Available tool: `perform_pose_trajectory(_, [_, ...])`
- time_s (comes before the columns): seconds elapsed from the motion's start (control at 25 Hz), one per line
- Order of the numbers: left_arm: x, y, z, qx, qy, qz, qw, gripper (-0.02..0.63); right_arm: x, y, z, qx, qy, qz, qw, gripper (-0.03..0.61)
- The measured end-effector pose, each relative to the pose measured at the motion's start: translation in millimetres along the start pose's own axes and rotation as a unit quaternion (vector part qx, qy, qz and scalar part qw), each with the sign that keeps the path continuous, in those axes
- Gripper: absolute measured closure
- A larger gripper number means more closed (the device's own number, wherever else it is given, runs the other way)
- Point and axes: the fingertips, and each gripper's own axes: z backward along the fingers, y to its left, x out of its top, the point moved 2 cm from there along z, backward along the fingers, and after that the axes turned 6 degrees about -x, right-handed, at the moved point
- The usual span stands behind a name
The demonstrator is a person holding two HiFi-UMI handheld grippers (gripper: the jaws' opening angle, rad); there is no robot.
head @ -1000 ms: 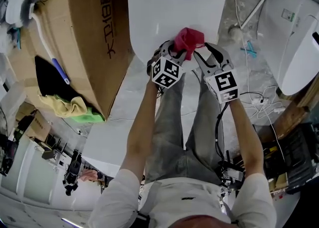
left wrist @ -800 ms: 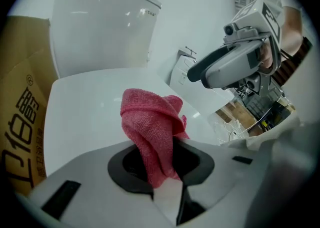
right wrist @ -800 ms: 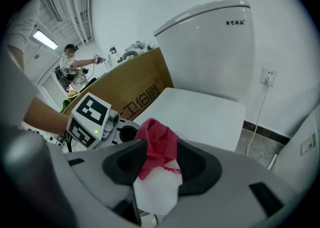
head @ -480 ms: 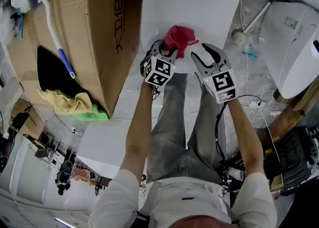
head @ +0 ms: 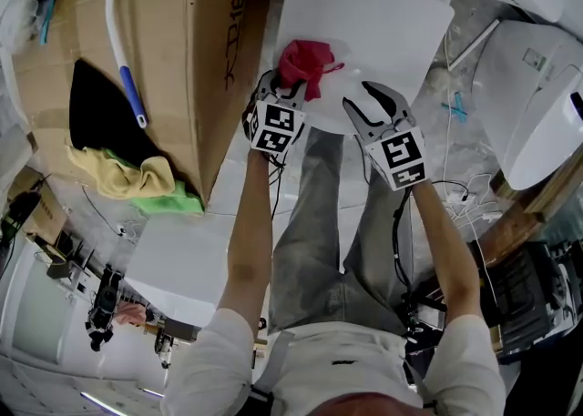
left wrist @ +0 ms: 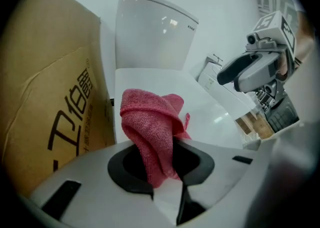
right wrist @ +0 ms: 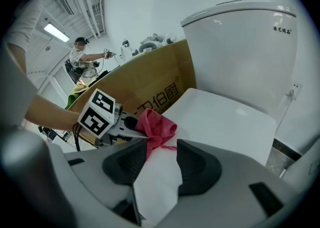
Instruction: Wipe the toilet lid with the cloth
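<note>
Two grippers sit at the near edge of the lid. The left gripper has its jaws clamped on a red cloth. The cloth is nubby microfibre bunched into upright folds and lies on the lid's near left corner. The right gripper is just beside it, its black pads spread wide with only bare lid between them. The lid is white, smooth, glossy and flat, with rounded corners. A glossy white tank rises behind. A brown cardboard box with black print stands just left.

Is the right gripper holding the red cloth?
No, the right gripper stands open with nothing between its jaws, while the left gripper pinches the red cloth.
</note>
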Motion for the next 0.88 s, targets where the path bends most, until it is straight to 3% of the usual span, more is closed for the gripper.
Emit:
perform_pose_trajectory(0.48, [-21.6,44.9,33.3,0.089,0.002,0.030,0.9956,0.505,6.6,9.4,-1.4,0.007,0.006,0.026,1.000,0.380])
perform_pose_trajectory(0.72, [-33.5,58.5,53.7,0.161,0.016,0.021,0.9867,0.505,4.0,12.6,1.5,0.006,0.008,0.032,0.999,0.380])
perform_pose_trajectory(0.88, [-44.7,62.3,68.9,0.219,0.029,0.015,0.9751,0.505,5.6,14.1,7.1,0.008,0.000,0.030,1.000,0.380])
